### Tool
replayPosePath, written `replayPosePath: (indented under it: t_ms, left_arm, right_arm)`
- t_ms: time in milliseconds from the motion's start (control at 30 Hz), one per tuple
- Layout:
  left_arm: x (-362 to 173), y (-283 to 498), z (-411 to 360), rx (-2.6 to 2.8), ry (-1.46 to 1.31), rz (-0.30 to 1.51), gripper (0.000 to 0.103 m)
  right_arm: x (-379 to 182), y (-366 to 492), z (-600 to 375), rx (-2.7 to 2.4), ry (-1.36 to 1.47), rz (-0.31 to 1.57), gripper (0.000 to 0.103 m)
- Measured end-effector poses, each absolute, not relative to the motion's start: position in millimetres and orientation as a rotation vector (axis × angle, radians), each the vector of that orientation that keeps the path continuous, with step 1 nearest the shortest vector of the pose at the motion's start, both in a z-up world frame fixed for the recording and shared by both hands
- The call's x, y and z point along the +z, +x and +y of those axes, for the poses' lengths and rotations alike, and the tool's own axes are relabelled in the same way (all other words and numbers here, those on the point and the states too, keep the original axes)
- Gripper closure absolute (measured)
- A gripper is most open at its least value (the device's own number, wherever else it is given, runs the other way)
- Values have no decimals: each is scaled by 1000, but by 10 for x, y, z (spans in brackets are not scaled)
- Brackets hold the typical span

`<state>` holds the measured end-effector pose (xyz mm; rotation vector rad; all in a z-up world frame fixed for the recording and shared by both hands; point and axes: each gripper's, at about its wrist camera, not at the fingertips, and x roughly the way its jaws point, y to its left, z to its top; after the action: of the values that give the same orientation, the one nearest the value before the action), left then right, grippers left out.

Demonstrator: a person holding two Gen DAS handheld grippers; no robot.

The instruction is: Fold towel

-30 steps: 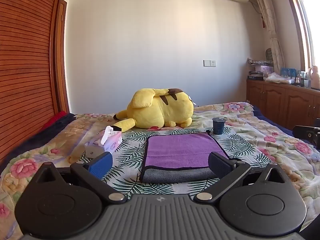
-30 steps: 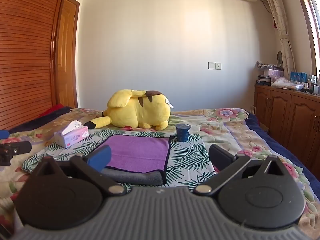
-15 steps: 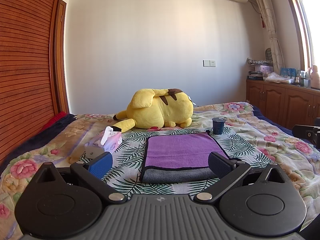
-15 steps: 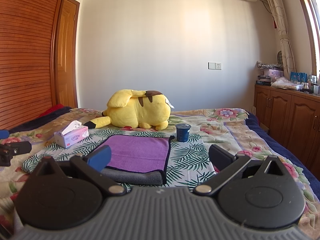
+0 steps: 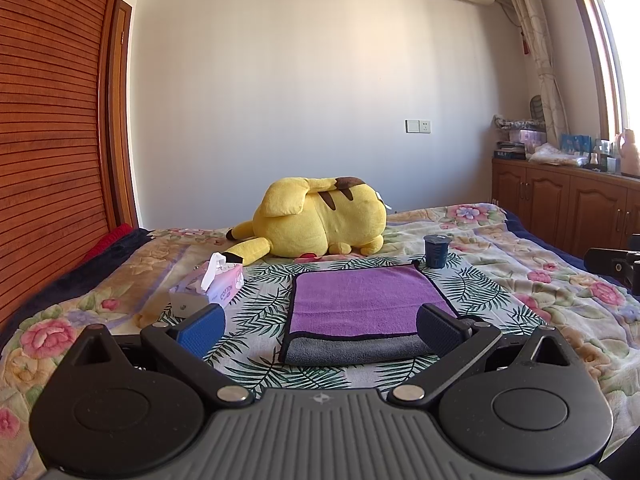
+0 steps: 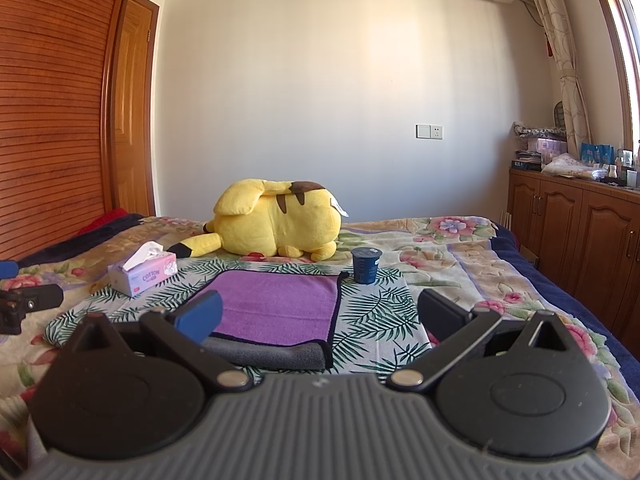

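A towel (image 5: 364, 304), purple on top with a grey underside along its near edge, lies flat on a palm-leaf cloth on the bed; it also shows in the right wrist view (image 6: 280, 306). My left gripper (image 5: 320, 326) is open and empty, hovering just short of the towel's near edge. My right gripper (image 6: 318, 314) is open and empty, near the towel's front right corner. Part of the right gripper shows at the right edge of the left wrist view (image 5: 612, 266), and part of the left gripper at the left edge of the right wrist view (image 6: 28, 300).
A yellow plush toy (image 5: 320, 222) lies behind the towel. A dark blue cup (image 5: 436, 250) stands at the towel's far right corner. A pink tissue box (image 5: 212, 286) sits to the left. Wooden cabinets (image 6: 580, 232) line the right wall, a slatted wardrobe (image 5: 48, 140) the left.
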<state>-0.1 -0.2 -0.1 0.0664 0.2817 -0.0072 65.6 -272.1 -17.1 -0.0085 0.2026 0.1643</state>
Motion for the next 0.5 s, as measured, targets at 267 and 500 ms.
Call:
replayPosePath:
  t_ms: [267,500]
  left_arm:
    - [-2,-1,-2,-7,68,281,16]
    - [-2,-2,-2,-7,68,282,16]
  right_arm:
    - [-176,661,-2723,165,-8,202,0]
    - [-181,665,-2724,165,-8,202,0]
